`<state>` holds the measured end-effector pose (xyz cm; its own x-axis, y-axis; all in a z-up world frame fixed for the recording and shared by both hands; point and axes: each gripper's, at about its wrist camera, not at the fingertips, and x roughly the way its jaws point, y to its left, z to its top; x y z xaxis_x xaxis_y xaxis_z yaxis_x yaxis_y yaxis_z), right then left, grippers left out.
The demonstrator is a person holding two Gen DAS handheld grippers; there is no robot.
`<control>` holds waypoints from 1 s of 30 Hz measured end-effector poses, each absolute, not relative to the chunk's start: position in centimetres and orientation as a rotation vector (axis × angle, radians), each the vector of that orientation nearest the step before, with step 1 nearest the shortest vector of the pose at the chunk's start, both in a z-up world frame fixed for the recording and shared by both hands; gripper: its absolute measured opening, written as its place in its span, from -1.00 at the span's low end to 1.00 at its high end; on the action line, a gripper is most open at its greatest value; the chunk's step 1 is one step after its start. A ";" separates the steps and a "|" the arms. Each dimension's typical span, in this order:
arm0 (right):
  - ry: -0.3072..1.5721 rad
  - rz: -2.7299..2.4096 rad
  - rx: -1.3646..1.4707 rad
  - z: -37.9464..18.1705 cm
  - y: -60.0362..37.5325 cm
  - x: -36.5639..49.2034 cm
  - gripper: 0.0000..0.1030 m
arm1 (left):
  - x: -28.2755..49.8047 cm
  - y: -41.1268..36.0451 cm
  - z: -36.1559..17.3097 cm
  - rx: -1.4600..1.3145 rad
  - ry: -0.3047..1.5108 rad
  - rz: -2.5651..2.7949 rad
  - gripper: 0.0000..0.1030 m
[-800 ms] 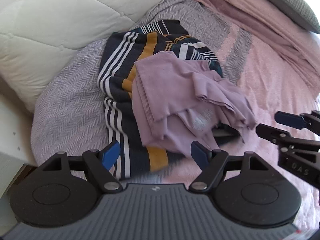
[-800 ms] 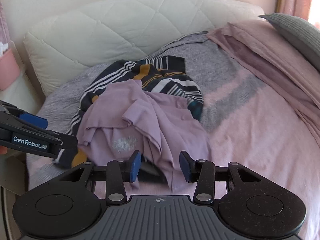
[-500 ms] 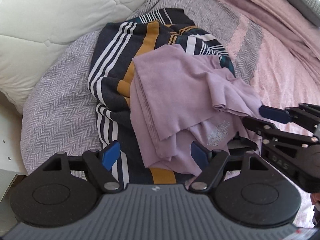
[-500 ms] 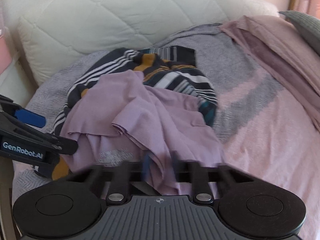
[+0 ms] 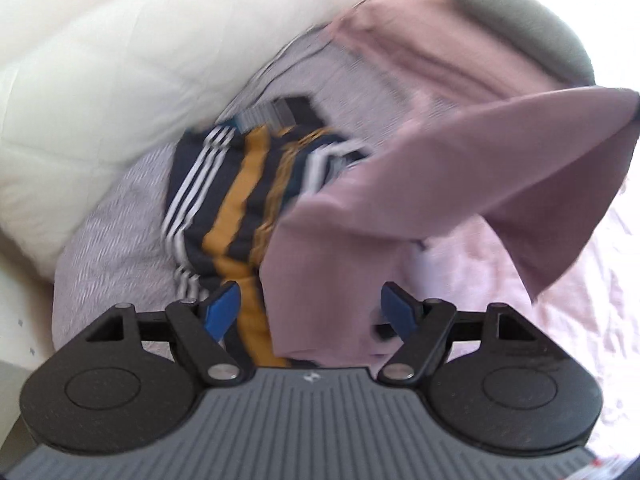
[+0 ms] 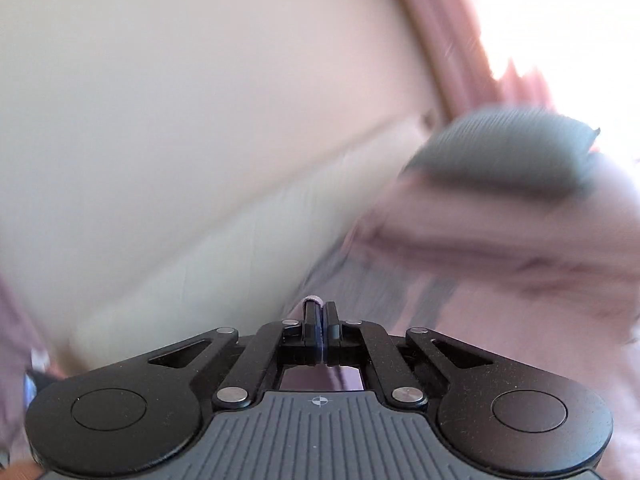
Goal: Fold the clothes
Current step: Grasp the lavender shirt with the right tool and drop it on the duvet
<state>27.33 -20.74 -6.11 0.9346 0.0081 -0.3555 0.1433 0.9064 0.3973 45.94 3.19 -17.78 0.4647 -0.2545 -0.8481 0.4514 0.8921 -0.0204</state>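
Note:
A mauve garment (image 5: 400, 208) is pulled up off the bed and stretches to the upper right edge of the left wrist view, its lower part hanging between the blue pads of my left gripper (image 5: 310, 314), which stands open. Under it lies a dark striped garment (image 5: 240, 184) with white and mustard bands. My right gripper (image 6: 320, 320) is shut, with a sliver of mauve garment (image 6: 313, 300) pinched at its fingertips; its view is blurred and points at the wall. Mauve cloth also shows below the jaws.
A white quilted headboard cushion (image 5: 100, 80) rises at the left. A pink-and-grey bedspread (image 5: 480, 272) covers the bed. A folded pink sheet (image 6: 500, 240) and a grey pillow (image 6: 500, 152) lie at the far right, by a pink curtain (image 6: 460, 40).
My right gripper has shut on the mauve garment and lifted it up and to the right, uncovering more of the striped garment. The left gripper has stayed open, close to the pile.

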 end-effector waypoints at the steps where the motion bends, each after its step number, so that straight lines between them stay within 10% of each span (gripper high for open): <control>1: 0.316 -0.100 0.429 -4.6 -21.4 25.2 -1.00 | 45.1 2.4 -16.5 0.223 0.980 -0.463 0.43; 16: 0.194 -0.497 0.272 7.8 -27.2 -7.9 -1.00 | 19.7 -11.4 -6.4 0.312 0.824 -0.938 0.44; 20: 0.589 -0.614 0.206 3.3 -28.3 -12.7 0.33 | 11.8 -15.2 -7.5 0.382 0.871 -1.006 0.44; 30: 0.892 -0.697 0.584 -5.5 -30.0 -24.9 0.32 | -0.9 -17.2 -10.2 0.524 0.980 -1.072 0.45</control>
